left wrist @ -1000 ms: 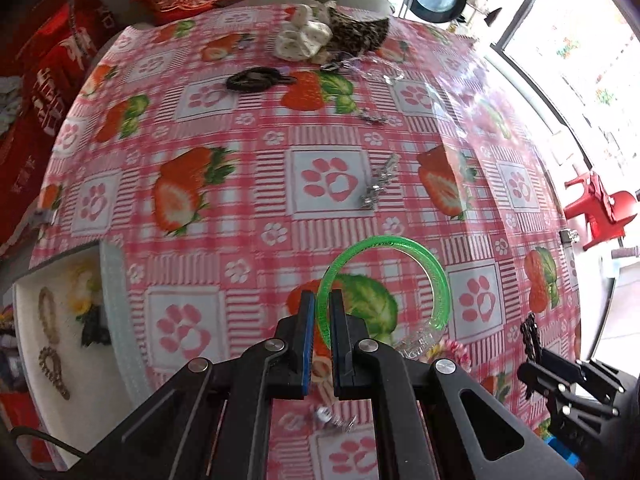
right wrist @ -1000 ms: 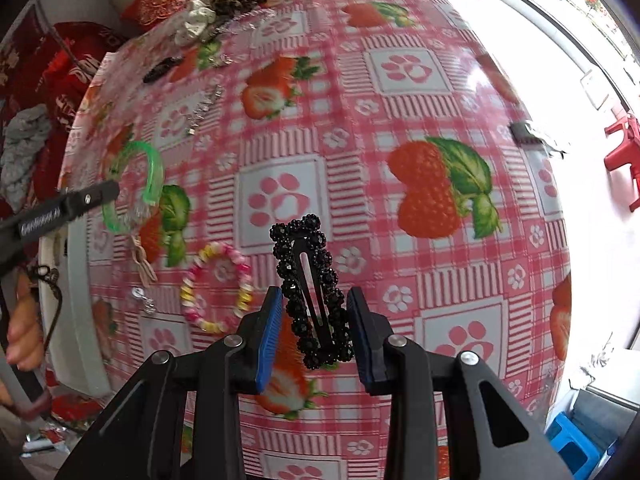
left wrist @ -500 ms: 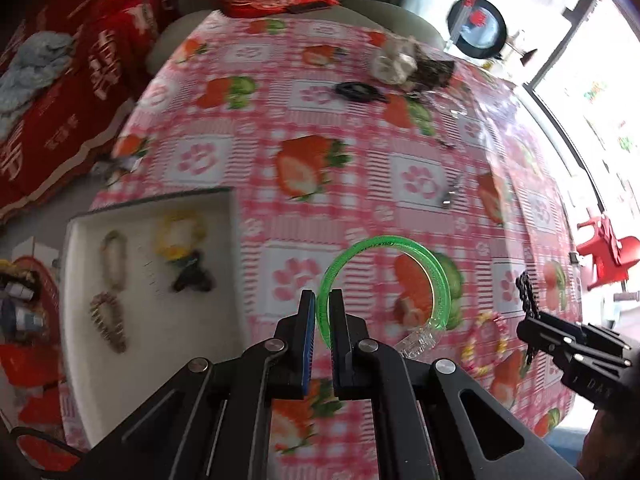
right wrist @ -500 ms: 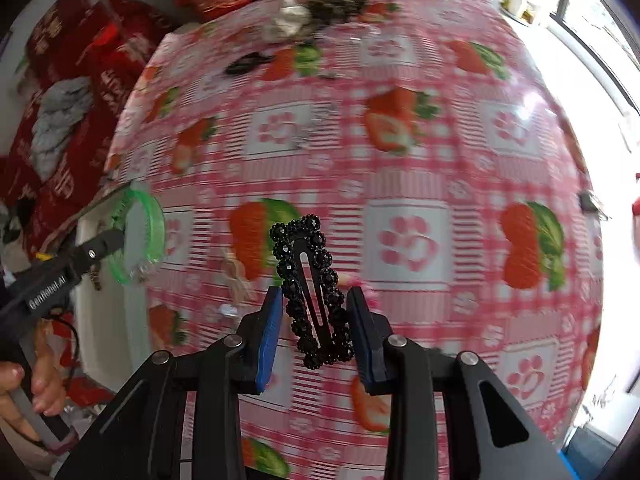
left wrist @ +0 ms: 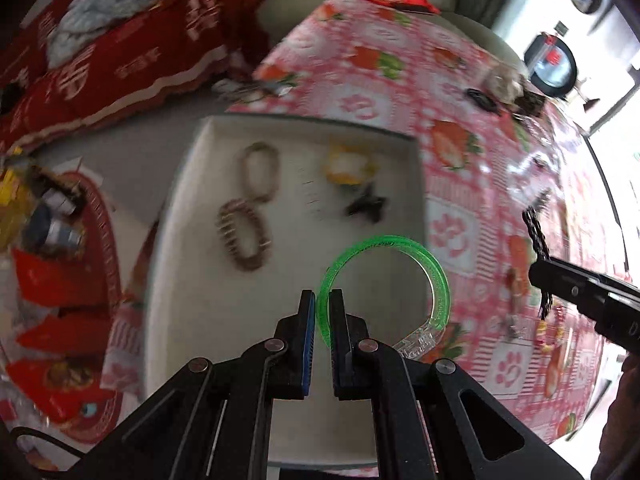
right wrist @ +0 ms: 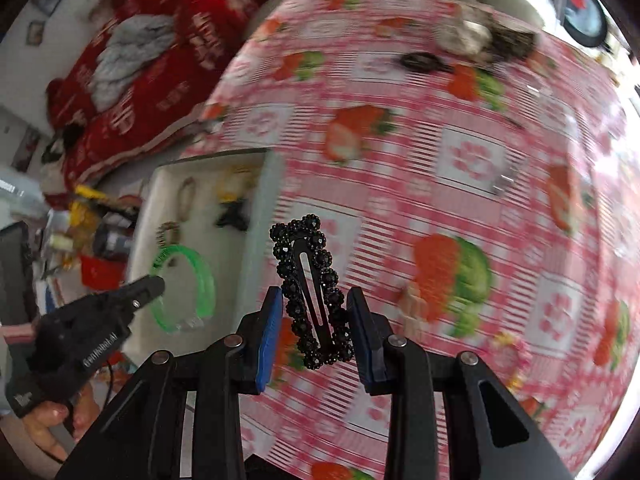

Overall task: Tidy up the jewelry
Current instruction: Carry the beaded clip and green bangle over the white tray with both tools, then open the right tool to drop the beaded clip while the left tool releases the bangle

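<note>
The left gripper [left wrist: 319, 312] is clenched on the rim of a translucent green plastic bangle [left wrist: 416, 254], whose loop hangs over the bare floor of a shallow white tray [left wrist: 192, 292]. The right gripper [right wrist: 314, 326] grasps a black beaded snap hair clip [right wrist: 312, 296] by its long sides, the clip standing up between the blue pads over the red-and-white checked tablecloth printed with strawberries and paw prints [right wrist: 472, 160], just beside the tray's right wall. The left wrist view looks into the tray: two brown beaded bracelets [left wrist: 250, 216] touching end to end, a yellow ring-shaped piece [left wrist: 348, 166] and a small black clip [left wrist: 368, 206] beside it. It catches the right gripper only as a dark arm at the right edge, the hair clip edge-on. The right wrist view shows the tablecloth's far end, with a dark oval clip [right wrist: 422, 62] and a blurred pile of pale and dark fabric pieces [right wrist: 488, 36], a silver clip [right wrist: 505, 180], and the person's hand [right wrist: 48, 420] around the left gripper's handle.
</note>
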The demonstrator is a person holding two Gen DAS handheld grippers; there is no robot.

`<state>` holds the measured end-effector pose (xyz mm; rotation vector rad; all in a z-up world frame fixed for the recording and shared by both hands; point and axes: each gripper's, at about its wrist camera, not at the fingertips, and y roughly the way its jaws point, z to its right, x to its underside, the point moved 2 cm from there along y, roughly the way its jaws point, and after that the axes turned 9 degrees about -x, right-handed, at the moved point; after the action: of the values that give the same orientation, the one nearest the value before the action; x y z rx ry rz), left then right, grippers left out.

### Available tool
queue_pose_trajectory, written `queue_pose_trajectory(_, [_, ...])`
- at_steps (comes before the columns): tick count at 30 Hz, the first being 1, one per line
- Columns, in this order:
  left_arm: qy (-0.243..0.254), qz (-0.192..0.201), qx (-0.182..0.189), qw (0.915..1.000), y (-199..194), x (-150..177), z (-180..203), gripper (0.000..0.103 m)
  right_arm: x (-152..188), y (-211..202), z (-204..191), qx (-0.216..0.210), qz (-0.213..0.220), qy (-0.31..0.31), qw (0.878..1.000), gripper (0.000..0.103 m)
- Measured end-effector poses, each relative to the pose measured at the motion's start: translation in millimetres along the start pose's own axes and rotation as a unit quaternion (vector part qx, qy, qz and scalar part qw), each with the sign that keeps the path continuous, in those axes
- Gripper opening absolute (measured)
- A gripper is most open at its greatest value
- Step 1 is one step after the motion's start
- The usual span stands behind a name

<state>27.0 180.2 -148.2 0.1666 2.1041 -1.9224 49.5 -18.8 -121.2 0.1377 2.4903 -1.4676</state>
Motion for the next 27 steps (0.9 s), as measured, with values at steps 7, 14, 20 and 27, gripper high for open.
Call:
queue_pose_trajectory(7, [-0.035, -0.015, -0.026, 0.9989, 15, 13, -40, 0.013, -13, 47, -53, -0.032, -0.038, -0.049, 0.998, 0.036])
queue_pose_trajectory(14, [-0.046, -0.036, -0.043, 0.9974, 39, 25, -57, 0.013, -17, 93, -79, -0.043, -0.079, -0.065, 0.994, 0.036])
queue_pose_trajectory(20, [-0.043, -0.036, -0.049, 0.9972, 51, 23, -60, 0.013, -21, 123, -86, -0.044, -0.102, -0.056, 0.992, 0.036])
queue_pose_trajectory(27, [-0.047, -0.033, -0.052, 0.9970, 62, 13, -63, 0.013, -30, 146, -87, -0.032, -0.112, -0.046, 0.992, 0.036])
